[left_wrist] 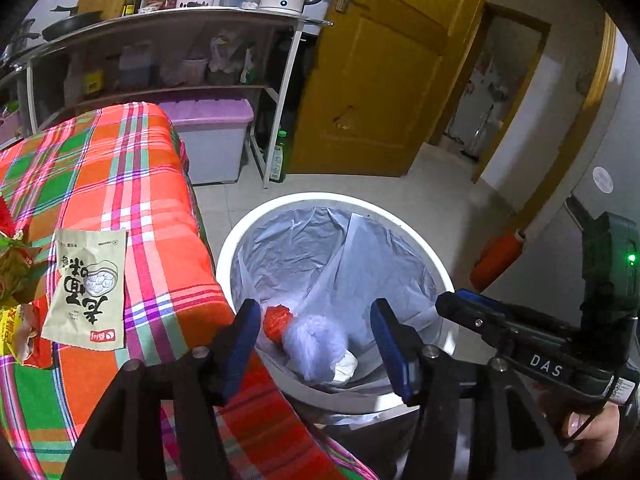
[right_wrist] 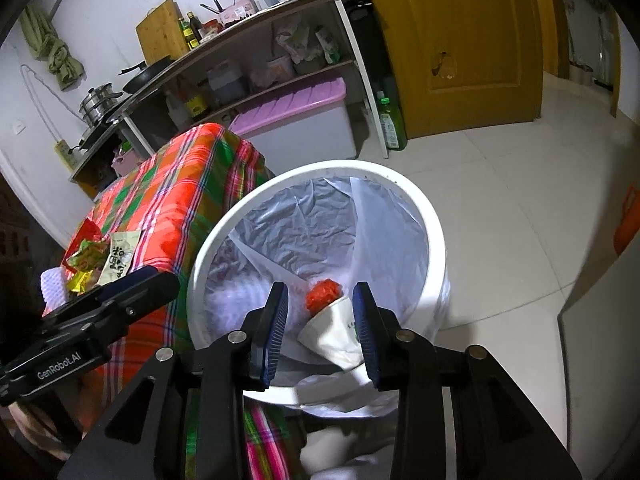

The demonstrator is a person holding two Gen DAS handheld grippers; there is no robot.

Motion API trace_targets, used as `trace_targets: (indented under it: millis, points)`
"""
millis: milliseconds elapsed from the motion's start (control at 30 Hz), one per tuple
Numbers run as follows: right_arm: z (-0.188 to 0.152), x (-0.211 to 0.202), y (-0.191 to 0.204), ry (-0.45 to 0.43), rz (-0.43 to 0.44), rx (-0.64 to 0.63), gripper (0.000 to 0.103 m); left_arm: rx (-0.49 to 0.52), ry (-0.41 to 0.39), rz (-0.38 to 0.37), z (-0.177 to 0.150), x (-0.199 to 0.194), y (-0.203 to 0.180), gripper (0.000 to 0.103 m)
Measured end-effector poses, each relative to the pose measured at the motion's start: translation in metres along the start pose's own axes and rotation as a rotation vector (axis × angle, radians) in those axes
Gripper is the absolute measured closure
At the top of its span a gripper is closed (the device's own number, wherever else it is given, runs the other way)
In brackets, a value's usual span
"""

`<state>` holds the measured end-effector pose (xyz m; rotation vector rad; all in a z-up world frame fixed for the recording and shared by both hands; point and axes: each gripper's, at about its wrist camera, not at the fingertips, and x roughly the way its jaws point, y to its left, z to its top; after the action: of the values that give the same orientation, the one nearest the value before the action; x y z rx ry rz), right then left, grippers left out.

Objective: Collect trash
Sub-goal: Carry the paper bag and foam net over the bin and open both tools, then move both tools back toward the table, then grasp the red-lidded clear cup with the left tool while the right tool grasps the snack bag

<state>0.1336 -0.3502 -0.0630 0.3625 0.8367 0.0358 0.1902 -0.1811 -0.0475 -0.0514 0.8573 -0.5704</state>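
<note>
Working left to right, we see wrappers on the table [left_wrist: 160, 208]: a beige snack packet [left_wrist: 86, 292] lying flat on the checked cloth, with crumpled green and yellow wrappers [left_wrist: 18, 280] at the left edge beside it. Just right of the table stands the white bin [left_wrist: 240, 240], lined with a clear bag. Inside it lie a red crumpled wrapper [left_wrist: 277, 322], a pale fluffy wad [left_wrist: 314, 344] and a white paper cup [right_wrist: 340, 336].

We judge the step in hand to be the drop into the bin. Our left gripper [left_wrist: 314, 346] hangs over the near rim, jaws spread wide with nothing between the pads; the wad sits below the gap, down in the bin. Our right gripper [right_wrist: 322, 332] hovers there too, jaws partly apart; the cup shows between them but appears to lie loose below.

Next, we think, comes a swing back left to the table for the beige packet, which calls for a flat, low pinch at its edge.
</note>
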Motion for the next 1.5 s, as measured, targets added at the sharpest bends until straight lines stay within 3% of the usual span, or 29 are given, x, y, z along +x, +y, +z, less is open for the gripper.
trace_targets:
  millis: [367, 767, 1200, 1500]
  points:
    - [0.002, -0.033, 0.019, -0.077, 0.038, -0.040, 0.068, 0.004, -0.111, 0.011, -0.003, -0.048, 0.000, 0.046]
    - [-0.003, -0.070, 0.072, -0.166, 0.123, -0.133, 0.068, 0.001, -0.229, 0.090, -0.024, -0.120, 0.016, 0.046]
    - [-0.028, -0.065, 0.140, -0.124, 0.225, -0.266, 0.068, -0.038, -0.280, 0.204, -0.062, -0.175, 0.058, 0.046]
    - [-0.039, -0.057, 0.165, -0.078, 0.269, -0.328, 0.068, -0.090, -0.286, 0.281, -0.087, -0.197, 0.086, 0.046]
